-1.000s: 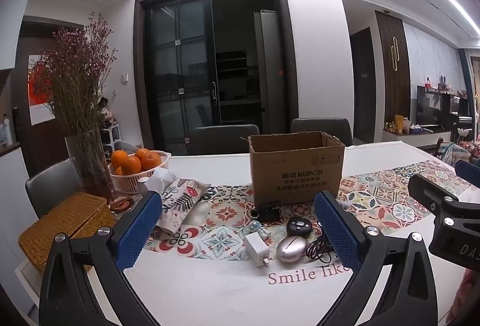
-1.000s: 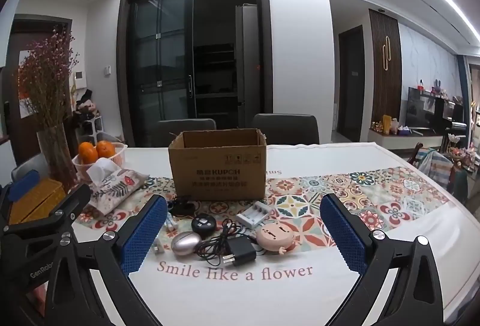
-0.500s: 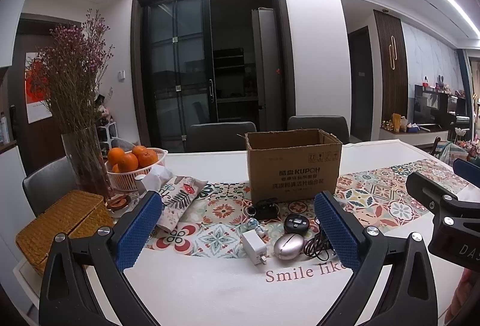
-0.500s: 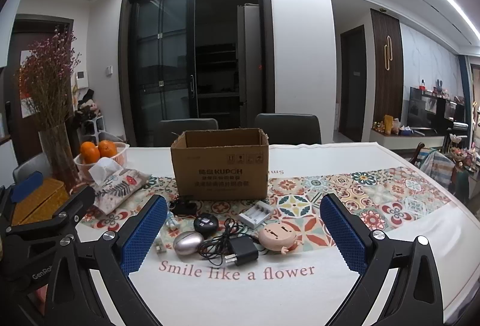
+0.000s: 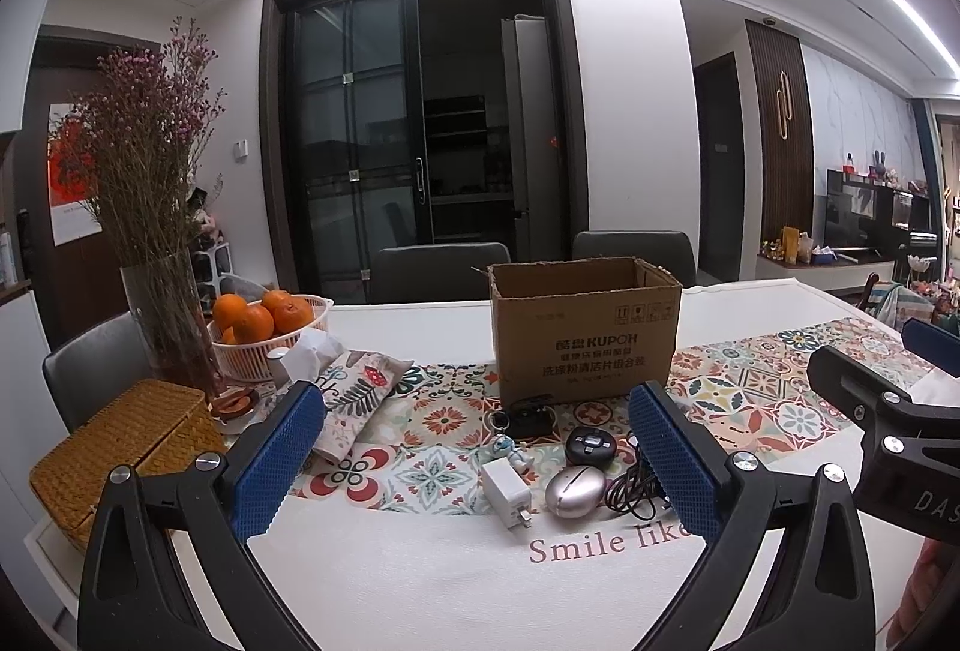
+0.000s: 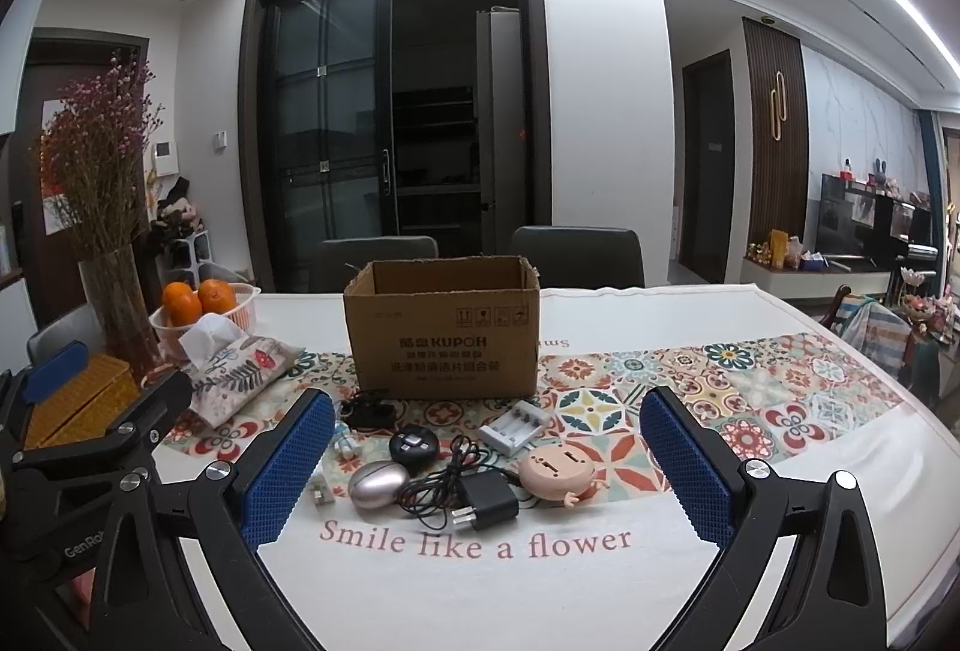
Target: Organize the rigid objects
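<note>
An open cardboard box stands mid-table. In front of it lie several small items: a white plug adapter, a silver egg-shaped case, a round black case, a small figurine, a black charger with cable, a white battery holder, and a pink round toy. My left gripper and right gripper both hover open above the near table edge, holding nothing.
At the left are a wicker box, a glass vase of dried flowers, a basket of oranges and a floral tissue pouch. Chairs stand behind the table. A patterned runner crosses the white cloth.
Both views have crept slightly; the items and the box sit marginally lower and closer in frame. Nothing on the table has moved and both grippers stay open.
</note>
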